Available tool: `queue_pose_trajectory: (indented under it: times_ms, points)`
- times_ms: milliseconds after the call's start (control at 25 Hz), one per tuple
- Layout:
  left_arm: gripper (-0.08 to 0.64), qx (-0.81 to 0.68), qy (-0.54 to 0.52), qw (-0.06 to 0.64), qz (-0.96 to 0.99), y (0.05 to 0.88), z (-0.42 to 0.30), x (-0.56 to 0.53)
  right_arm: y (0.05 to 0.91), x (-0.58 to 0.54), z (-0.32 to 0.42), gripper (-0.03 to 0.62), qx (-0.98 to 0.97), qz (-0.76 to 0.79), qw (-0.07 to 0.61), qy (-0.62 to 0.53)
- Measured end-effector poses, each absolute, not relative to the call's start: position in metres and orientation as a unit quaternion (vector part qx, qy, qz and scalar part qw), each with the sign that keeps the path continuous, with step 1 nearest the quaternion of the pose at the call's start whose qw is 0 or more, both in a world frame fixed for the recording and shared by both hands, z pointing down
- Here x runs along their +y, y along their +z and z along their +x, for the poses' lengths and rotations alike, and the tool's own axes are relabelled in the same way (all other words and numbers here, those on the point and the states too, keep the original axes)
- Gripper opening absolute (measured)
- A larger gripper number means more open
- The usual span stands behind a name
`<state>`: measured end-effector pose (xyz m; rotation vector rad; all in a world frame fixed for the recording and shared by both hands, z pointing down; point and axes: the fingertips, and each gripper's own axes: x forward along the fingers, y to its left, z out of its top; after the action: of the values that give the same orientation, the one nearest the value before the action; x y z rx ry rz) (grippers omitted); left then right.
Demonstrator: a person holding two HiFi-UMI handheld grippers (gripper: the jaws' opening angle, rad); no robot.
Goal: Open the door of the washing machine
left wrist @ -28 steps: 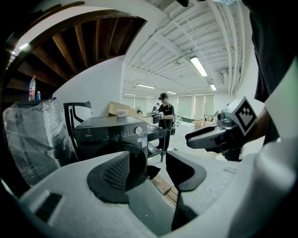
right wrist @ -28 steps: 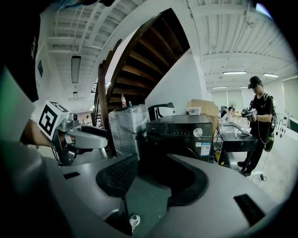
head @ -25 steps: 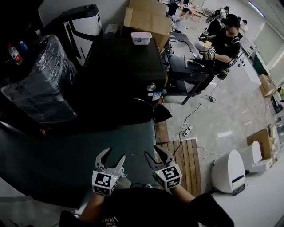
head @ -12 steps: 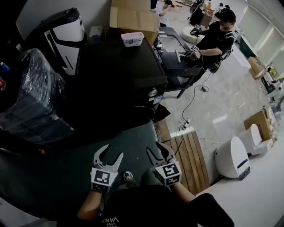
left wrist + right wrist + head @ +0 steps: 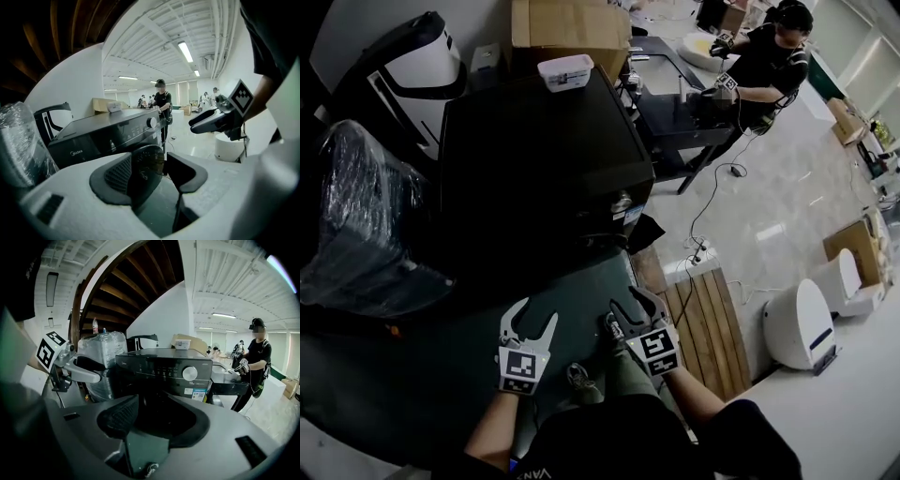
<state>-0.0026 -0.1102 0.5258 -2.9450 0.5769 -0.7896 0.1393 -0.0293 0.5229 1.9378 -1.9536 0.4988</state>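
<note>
**Door not yet opened: both grippers empty and short of the machine**

Observed: The left gripper [image 5: 532,323] and the right gripper [image 5: 630,314] are held low and side by side in front of the washing machine [image 5: 544,150]. The fingers of both are spread apart and hold nothing, and each gripper view shows a bare gap. The machine stands beyond the fingertips, well apart from them. Its round door [image 5: 147,161] shows through the gap of the left fingers, below the control knob [image 5: 151,122], and appears shut. No finger touches it.

Assessment: The step in hand is the approach. No view shows a handle or recess, so its side should be found first. Bring one gripper in with its fingers spread. Close them only once they sit on either side of the door's edge or handle. Then pull outward along the hinge arc, not straight back. Hold the other gripper outside the door's swing.
</note>
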Motion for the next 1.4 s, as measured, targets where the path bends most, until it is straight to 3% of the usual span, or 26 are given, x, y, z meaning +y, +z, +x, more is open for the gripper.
queue_pose_trajectory:
  times_ms: [360,760,1400]
  points:
    - [0.236,0.19,-0.313,0.011,-0.931,0.574,0.047,-0.156,0.571,-0.094,0.193,0.178,-0.715,0.638,0.219,0.183]
    - [0.236,0.184,-0.386,0.048,-0.902,0.614,0.105,-0.209,0.641,-0.151,0.251,0.175,-0.73,0.592,0.288,0.183]
    - [0.238,0.148,-0.483,0.117,-0.855,0.665,0.14,-0.24,0.721,-0.193,0.262,0.176,-0.79,0.421,0.43,0.116]
